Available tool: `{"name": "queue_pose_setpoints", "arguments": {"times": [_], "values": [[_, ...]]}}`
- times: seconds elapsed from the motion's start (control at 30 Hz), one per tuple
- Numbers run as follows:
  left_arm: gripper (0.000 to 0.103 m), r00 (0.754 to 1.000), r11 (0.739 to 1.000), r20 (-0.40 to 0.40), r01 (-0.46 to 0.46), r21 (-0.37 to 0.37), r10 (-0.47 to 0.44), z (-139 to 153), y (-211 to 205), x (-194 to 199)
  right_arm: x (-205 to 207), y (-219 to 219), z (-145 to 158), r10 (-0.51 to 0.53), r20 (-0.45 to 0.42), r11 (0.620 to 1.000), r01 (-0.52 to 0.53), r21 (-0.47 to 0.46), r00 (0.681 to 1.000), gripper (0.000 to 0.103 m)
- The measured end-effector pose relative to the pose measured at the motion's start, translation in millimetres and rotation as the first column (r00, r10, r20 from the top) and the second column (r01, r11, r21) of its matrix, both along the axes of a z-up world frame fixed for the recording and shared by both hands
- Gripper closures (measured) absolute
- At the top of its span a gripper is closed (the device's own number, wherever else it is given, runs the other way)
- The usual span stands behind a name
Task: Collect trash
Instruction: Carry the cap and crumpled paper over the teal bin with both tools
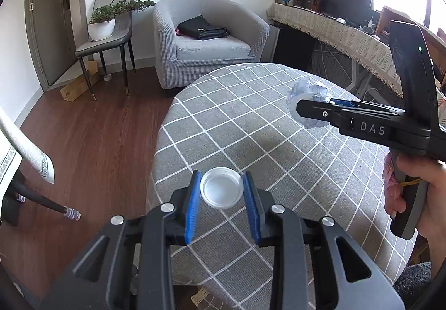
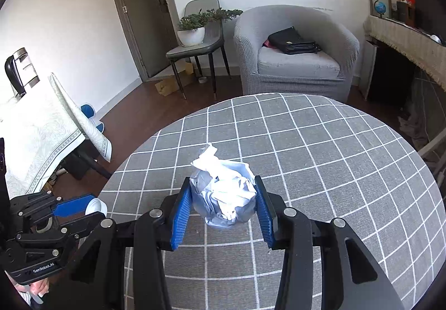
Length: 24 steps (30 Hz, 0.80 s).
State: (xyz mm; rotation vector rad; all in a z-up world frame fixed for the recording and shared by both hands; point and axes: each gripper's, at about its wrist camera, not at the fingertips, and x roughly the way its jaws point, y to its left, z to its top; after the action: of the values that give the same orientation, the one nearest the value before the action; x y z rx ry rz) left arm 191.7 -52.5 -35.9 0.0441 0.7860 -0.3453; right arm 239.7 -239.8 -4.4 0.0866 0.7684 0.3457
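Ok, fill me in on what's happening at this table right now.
A person is clearing trash with a handheld gripper in each hand. The left gripper is clamped on a small white plastic lid, and the right gripper is clamped on a crumpled ball of white paper. Both pieces are held over the round table with the grey checked cloth. No bin shows in either view, so where the trash goes next cannot be told.

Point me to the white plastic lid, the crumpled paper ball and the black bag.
white plastic lid (image 1: 221, 190), left wrist view, its inner face.
crumpled paper ball (image 2: 225, 195), right wrist view, its front folds.
black bag (image 2: 290, 44), right wrist view, its top flap.
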Motion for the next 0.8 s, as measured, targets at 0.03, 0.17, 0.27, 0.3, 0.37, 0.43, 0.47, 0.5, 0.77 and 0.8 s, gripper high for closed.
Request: {"name": "queue_pose_setpoints", "arguments": {"times": [0.03, 0.17, 0.27, 0.3, 0.37, 0.43, 0.47, 0.5, 0.77, 0.8], "values": [[0.070, 1.000, 1.000, 0.003, -0.005, 0.000, 0.005, 0.9, 3.5, -2.3, -2.6, 3.6, 0.6, 0.005, 0.001, 1.000, -0.005, 0.006, 1.000, 0.059], [0.070, 0.999, 0.999, 0.008, -0.034, 0.004, 0.034, 2.6, 19.3, -13.1, -11.6, 19.7, 3.0, 0.027, 0.008, 1.000, -0.027, 0.015, 1.000, 0.059], [0.070, 0.998, 0.998, 0.012, -0.064, 0.001, 0.064, 4.3, 31.8, -18.9, -19.7, 34.4, 5.1, 0.045, 0.016, 0.999, -0.045, 0.010, 0.999, 0.059], [0.070, 0.997, 0.997, 0.013, -0.076, -0.001, 0.076, 5.1, 36.6, -21.1, -22.5, 37.9, 5.9, 0.050, 0.018, 0.999, -0.050, 0.012, 0.999, 0.059], [0.070, 0.995, 0.995, 0.020, -0.097, -0.005, 0.097, 7.7, 45.2, -26.5, -30.2, 46.1, 6.5, 0.061, 0.025, 0.998, -0.061, 0.019, 0.998, 0.059], [0.070, 0.993, 0.994, 0.021, -0.112, -0.002, 0.112, 9.4, 52.2, -31.2, -36.4, 53.5, 7.8, 0.071, 0.029, 0.997, -0.071, 0.022, 0.997, 0.059], [0.070, 0.992, 0.993, 0.018, -0.121, -0.004, 0.121, 9.9, 56.4, -32.9, -38.8, 56.6, 8.2, 0.074, 0.030, 0.997, -0.075, 0.025, 0.997, 0.059], [0.070, 0.992, 0.992, 0.019, -0.127, -0.004, 0.127, 10.8, 59.8, -35.4, -41.5, 60.3, 8.5, 0.077, 0.031, 0.997, -0.078, 0.028, 0.997, 0.059], [0.070, 0.988, 0.988, 0.013, -0.155, -0.011, 0.155, 5.6, 85.0, -52.2, -63.1, 92.0, 15.6, 0.127, 0.047, 0.991, -0.129, 0.041, 0.991, 0.059], [0.070, 0.987, 0.987, 0.012, -0.159, -0.010, 0.159, 3.7, 88.3, -53.5, -66.1, 97.3, 16.5, 0.137, 0.049, 0.990, -0.139, 0.038, 0.989, 0.059]]}}
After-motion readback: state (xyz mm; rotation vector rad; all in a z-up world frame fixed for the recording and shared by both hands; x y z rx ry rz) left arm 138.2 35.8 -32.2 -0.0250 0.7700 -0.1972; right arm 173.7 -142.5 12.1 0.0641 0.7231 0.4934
